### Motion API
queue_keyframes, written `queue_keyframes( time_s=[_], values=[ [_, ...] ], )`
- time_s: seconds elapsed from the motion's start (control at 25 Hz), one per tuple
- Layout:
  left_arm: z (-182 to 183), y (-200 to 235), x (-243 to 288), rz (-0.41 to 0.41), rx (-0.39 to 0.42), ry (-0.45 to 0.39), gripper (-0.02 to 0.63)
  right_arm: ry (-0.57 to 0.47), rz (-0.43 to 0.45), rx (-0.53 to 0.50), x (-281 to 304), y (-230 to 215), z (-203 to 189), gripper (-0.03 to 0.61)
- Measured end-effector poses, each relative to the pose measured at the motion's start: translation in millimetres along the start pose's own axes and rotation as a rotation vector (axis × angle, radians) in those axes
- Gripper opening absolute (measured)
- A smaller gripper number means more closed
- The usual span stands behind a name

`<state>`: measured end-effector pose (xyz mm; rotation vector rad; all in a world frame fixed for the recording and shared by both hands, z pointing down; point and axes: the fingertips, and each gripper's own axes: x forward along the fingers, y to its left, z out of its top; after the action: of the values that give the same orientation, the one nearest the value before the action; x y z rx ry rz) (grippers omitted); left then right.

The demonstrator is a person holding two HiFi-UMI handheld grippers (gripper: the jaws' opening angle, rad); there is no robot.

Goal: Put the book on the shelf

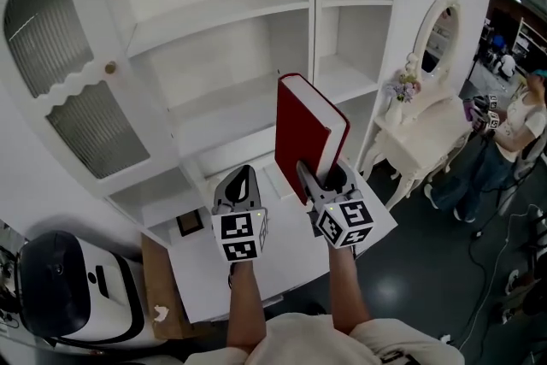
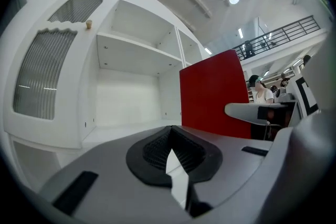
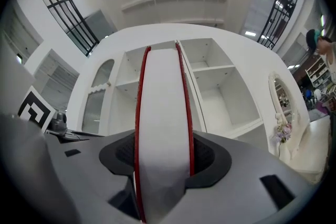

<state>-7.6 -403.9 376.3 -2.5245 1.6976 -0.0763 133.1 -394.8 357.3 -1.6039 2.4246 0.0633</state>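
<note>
The right tongs (image 1: 320, 180) have the red book (image 1: 301, 131) clamped by its lower end, jaws spread wide around its thickness. It stands upright in the air in front of the white shelf (image 1: 218, 13), not yet on any board. At nine o'clock from them the left tongs (image 1: 242, 185) hang pinched together and empty above the white surface (image 1: 201, 273), with the open compartments at twelve o'clock.
</note>
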Motion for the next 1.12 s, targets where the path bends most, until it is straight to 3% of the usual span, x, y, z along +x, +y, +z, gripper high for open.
queue_keyframes(
  time_s=[0.36, 0.52, 0.72, 1.12],
  values=[
    [26, 0, -5, 0.016, 0.043, -0.003, 0.017, -0.074, 0.086, 0.065, 29, -12, 59, 0.253],
    [18, 0, -18, 0.01, 0.04, 0.002, 0.017, -0.113, 0.102, 0.098, 46, -19, 78, 0.253],
    [-4, 4, -32, 0.015, 0.025, 0.042, 0.017, -0.097, 0.102, 0.075, 70, -18, 88, 0.253],
    [-10, 21, -54, 0.055, 0.028, 0.05, 0.017, -0.032, 0.052, -0.011, 107, -18, 93, 0.253]
  ],
)
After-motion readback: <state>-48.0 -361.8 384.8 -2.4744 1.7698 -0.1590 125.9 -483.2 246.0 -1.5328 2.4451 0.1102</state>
